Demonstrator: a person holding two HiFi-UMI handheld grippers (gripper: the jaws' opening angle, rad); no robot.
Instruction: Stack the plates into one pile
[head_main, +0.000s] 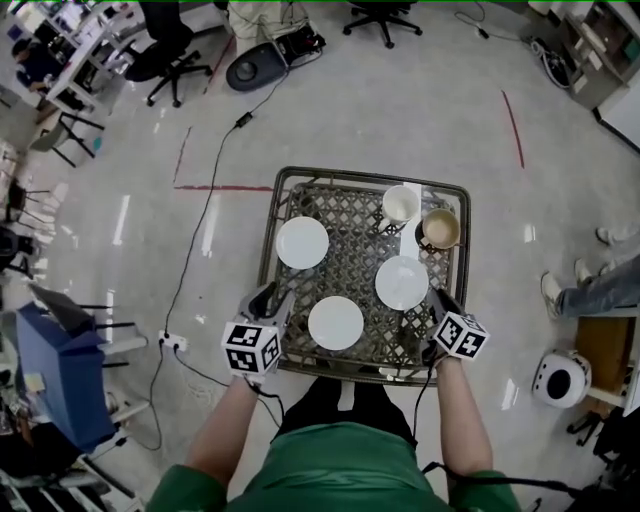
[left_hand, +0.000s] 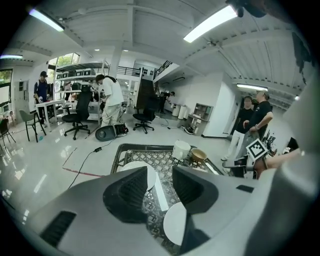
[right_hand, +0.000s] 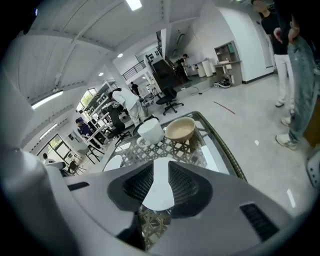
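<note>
Three plates lie apart on the lattice counter (head_main: 352, 255), none stacked yet: the left plate (head_main: 302, 242), the near plate (head_main: 335, 322) and the right plate (head_main: 401, 282). The right gripper (head_main: 437, 302) sits at the right plate's rim with its jaws partly apart. The plate shows in the gap, and I see no pinch on it. The left gripper (head_main: 268, 300) hangs wide open and empty beside the near plate. My worry is that a lower jaw snags in the lattice instead of slipping under the rim. That could shove the plate into the bowl (head_main: 440, 228) or the cup (head_main: 401, 204). A thin bite on a glazed rim could also slip during the lift.
</note>
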